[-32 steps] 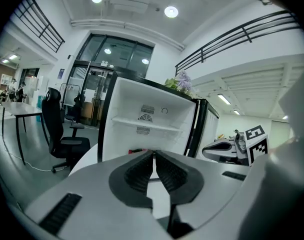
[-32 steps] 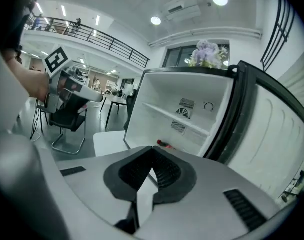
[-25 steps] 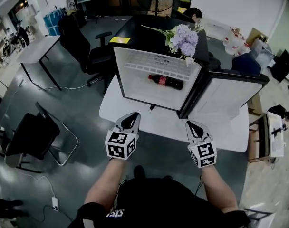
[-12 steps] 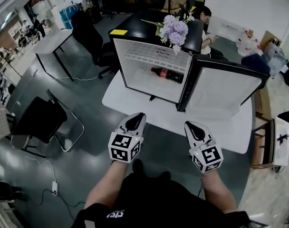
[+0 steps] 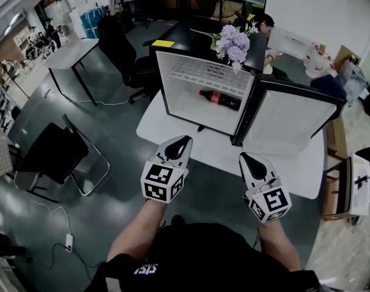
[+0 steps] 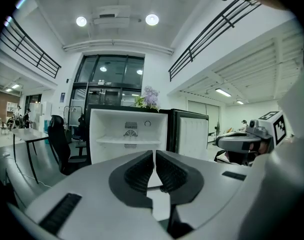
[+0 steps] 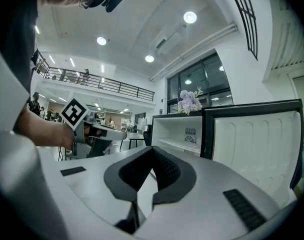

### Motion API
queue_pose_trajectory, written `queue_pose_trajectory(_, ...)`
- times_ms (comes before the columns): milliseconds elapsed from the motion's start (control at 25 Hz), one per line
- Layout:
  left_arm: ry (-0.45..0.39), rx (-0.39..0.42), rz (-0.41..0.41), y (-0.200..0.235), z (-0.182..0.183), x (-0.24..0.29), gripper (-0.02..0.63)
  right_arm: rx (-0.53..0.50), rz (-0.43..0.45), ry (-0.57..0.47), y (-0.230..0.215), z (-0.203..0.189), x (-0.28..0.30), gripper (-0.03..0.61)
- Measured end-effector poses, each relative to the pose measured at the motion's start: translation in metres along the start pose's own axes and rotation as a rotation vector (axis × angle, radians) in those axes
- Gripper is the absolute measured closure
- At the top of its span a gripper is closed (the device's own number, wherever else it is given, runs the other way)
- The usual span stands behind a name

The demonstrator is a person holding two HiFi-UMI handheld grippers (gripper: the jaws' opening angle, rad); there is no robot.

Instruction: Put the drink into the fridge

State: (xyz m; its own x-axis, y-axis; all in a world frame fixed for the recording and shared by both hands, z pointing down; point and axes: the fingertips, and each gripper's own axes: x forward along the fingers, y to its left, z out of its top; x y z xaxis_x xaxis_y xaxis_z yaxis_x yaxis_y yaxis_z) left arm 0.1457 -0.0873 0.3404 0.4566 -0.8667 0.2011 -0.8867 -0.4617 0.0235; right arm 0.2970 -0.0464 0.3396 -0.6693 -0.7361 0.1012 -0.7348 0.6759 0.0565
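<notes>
On the white counter the fridge stands open, with the drink lying on its side inside. The left claw and right claw hang empty, jaws together, well short of it. Shutting the door would probably go best with a right claw push near its free edge.

Both grippers have come up and forward toward the fridge. The left gripper now has its tips over the near edge of the white table under the fridge, and it leans more toward the fridge's open door. The right gripper has turned slightly. Part of this shift may be the head camera's own swing.
</notes>
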Motion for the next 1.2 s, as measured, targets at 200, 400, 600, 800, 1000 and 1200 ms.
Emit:
queue_pose_trajectory(200, -0.02, 0.025, -0.006, 0.023, 0.013, -0.008, 0.581, -0.012, -0.04, -0.05, 0.002, 0.021, 0.017, 0.566)
queue_pose_trajectory(400, -0.036, 0.025, -0.025, 0.033, 0.024, -0.014, 0.581, 0.005, -0.065, -0.093, -0.003, 0.036, 0.021, 0.566)
queue_pose_trajectory(600, -0.046, 0.014, -0.017, 0.039, 0.021, -0.021, 0.581, -0.023, -0.047, -0.076, 0.009, 0.039, 0.023, 0.566)
queue_pose_trajectory(800, -0.04, -0.017, -0.001, 0.043, 0.006, -0.023, 0.581, -0.02, -0.042, -0.05, 0.012, 0.032, 0.022, 0.566)
queue_pose_trajectory(1000, -0.03, -0.026, 0.008, 0.054, 0.0, -0.023, 0.581, -0.05, -0.044, -0.025, 0.019, 0.028, 0.029, 0.566)
queue_pose_trajectory(1200, -0.02, -0.028, 0.003, 0.062, 0.001, -0.021, 0.581, -0.052, -0.031, -0.022, 0.026, 0.029, 0.035, 0.567)
